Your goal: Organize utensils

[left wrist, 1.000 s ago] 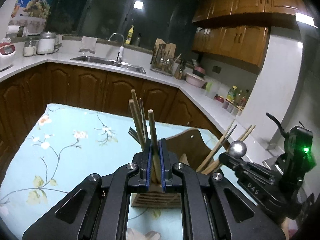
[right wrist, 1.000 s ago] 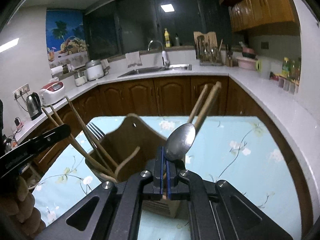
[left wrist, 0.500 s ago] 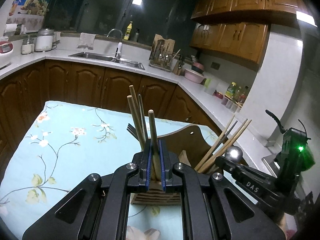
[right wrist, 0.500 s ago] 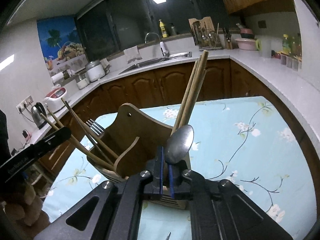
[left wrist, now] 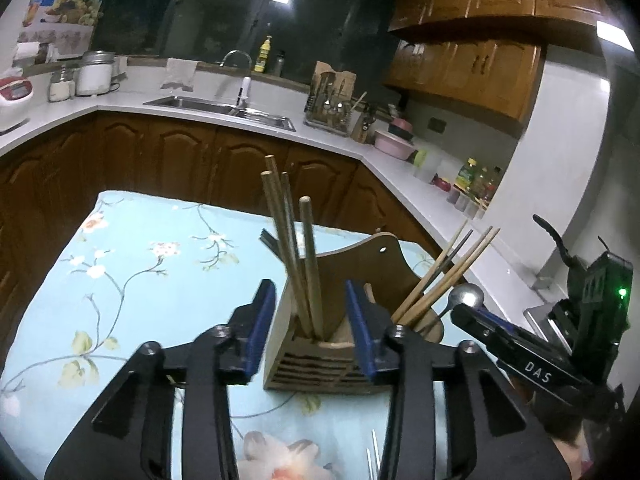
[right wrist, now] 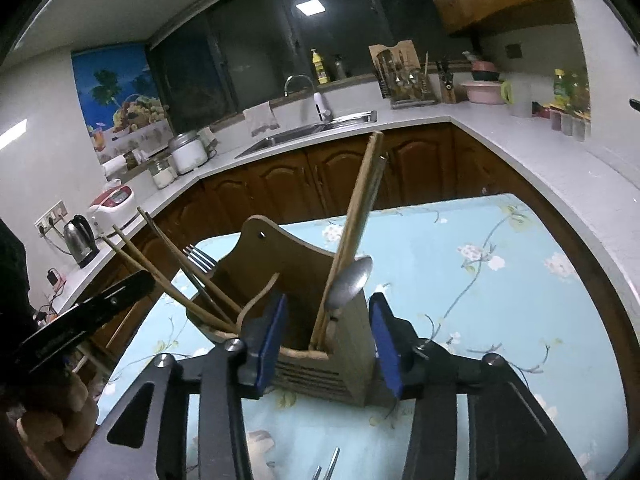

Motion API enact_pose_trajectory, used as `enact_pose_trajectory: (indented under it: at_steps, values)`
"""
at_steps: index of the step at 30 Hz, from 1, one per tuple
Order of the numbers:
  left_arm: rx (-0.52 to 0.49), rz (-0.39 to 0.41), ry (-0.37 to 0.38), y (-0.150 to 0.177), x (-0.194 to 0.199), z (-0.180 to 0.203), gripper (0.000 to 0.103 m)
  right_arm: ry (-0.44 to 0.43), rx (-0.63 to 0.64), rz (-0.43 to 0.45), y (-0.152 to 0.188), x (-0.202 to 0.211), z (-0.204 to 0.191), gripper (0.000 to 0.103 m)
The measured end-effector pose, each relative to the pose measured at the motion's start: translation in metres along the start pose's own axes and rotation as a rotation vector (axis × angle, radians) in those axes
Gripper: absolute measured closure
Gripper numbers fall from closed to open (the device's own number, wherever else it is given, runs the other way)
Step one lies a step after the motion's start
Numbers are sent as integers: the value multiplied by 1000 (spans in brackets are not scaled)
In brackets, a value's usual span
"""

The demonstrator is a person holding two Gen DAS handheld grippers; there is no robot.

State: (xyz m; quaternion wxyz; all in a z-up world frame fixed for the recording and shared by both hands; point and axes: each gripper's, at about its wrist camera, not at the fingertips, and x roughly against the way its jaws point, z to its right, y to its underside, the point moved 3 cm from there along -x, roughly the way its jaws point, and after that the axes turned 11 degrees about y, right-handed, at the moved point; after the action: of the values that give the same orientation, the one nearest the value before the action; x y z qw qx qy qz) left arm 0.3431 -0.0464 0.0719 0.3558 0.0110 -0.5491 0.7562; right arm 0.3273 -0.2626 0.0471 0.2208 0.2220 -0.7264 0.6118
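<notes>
A wooden utensil holder (left wrist: 320,356) stands on the flowered tablecloth. My left gripper (left wrist: 311,328) is opening, its blue pads apart on either side of the holder's near compartment. Wooden chopsticks (left wrist: 308,264) stand loose in that compartment, touched by neither pad. In the right wrist view my right gripper (right wrist: 329,344) is also opening around the holder (right wrist: 312,364). A metal spoon (right wrist: 350,280) and chopsticks (right wrist: 360,208) lean in the compartment between its pads, free of them. A fork (right wrist: 198,258) and more chopsticks (right wrist: 160,264) stick out of the far side.
Metal tines (left wrist: 372,456) lie on the tablecloth (left wrist: 120,280) just below the grippers. The other gripper (left wrist: 500,332) reaches in from the right, a hand (right wrist: 48,412) holds the one at the left. A white counter (right wrist: 520,140) with a sink (left wrist: 224,106) wraps around behind.
Both grippers were shut, the left on a chopstick and the right on the spoon's handle. Both have let go and their jaws have spread; the chopstick and spoon now rest in the holder.
</notes>
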Motion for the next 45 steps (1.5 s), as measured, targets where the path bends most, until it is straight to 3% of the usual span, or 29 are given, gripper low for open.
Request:
enact_pose_trajectory:
  at_steps: [3, 6, 8, 9, 13, 19, 26, 32, 38, 41, 45]
  values:
    - [11, 16, -6, 4, 13, -1, 53, 4, -25, 2, 5, 8, 7, 49]
    - [10, 36, -40, 9, 30, -3, 36, -1, -41, 14, 13, 18, 12, 43]
    - [11, 47, -57, 15, 42, -3, 18, -4, -46, 27, 20, 27, 12, 36]
    - [13, 55, -73, 19, 49, -4, 15, -6, -50, 33, 24, 31, 13, 29]
    - [38, 66, -117, 41, 78, -7, 4, -24, -51, 60, 43, 54, 9, 18]
    - [71, 62, -129, 83, 120, -9, 3, -17, 11, 119, 80, 102, -6, 4]
    - [80, 81, -177, 119, 163, -5, 3, -23, 44, 111, 125, 141, -10, 3]
    - [8, 132, -177, 125, 198, 14, 3, -20, 55, 123, 128, 173, -11, 3]
    - [-102, 201, -206, 130, 229, 37, 0, -8, 60, 319, 123, 231, -14, 0]
    - [-143, 232, -229, 148, 232, 40, 0, 19, 66, 405, 147, 239, -16, 0]
    - [-203, 265, -282, 179, 231, 42, 0, 73, 78, 429, 190, 229, -14, 0]
